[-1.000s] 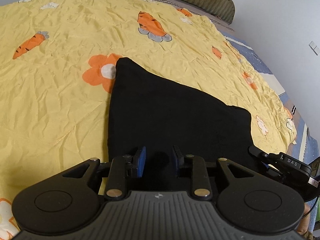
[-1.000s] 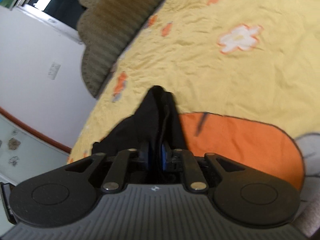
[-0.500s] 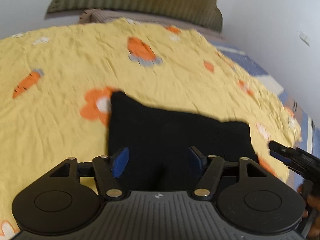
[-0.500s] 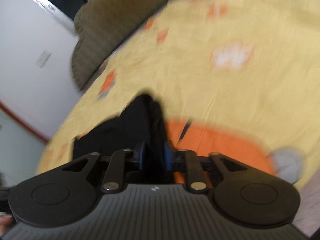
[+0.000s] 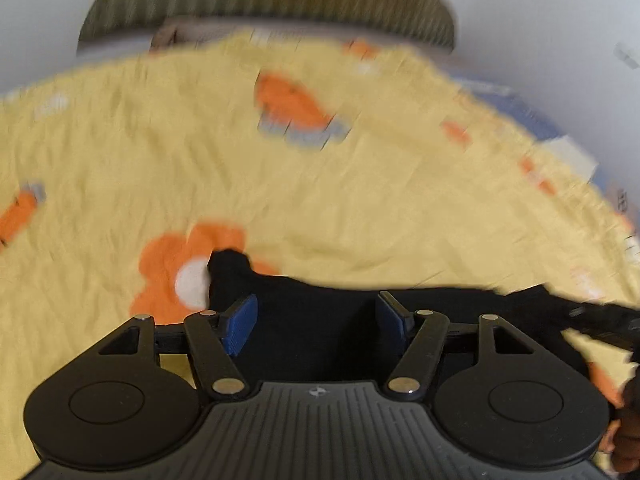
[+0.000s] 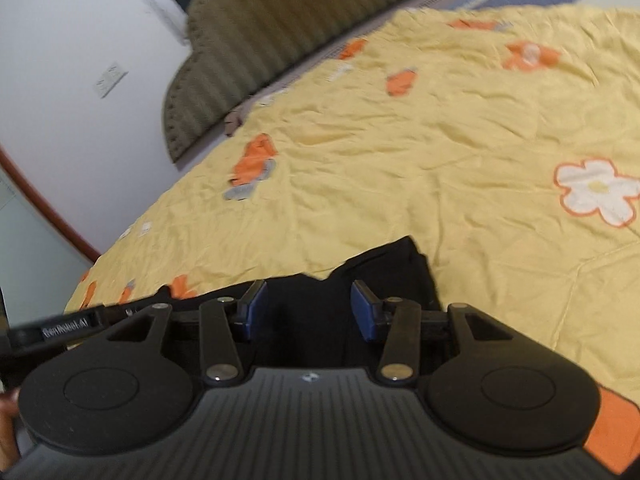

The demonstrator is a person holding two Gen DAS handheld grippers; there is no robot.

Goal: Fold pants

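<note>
Showing both, the right claw (image 6: 306, 310) view reveals pants (image 6: 384, 276) layers.

Left wrist view: motion blur smears the yellow bedspread (image 5: 360, 200) and its prints. The black pants (image 5: 316, 320) are covered along their near edge by the left gripper (image 5: 316, 320) body. The right gripper (image 5: 600, 320) is cut off at the right edge.

Ahead toward twelve o'clock the yellow bedspread (image 6: 420, 152) lies flat and open, with nothing standing on it. The striped headboard (image 6: 280, 28) closes the far edge, and a white wall (image 6: 72, 40) runs at ten o'clock. At three o'clock in the blurred left view, the other gripper probably crosses.
</note>
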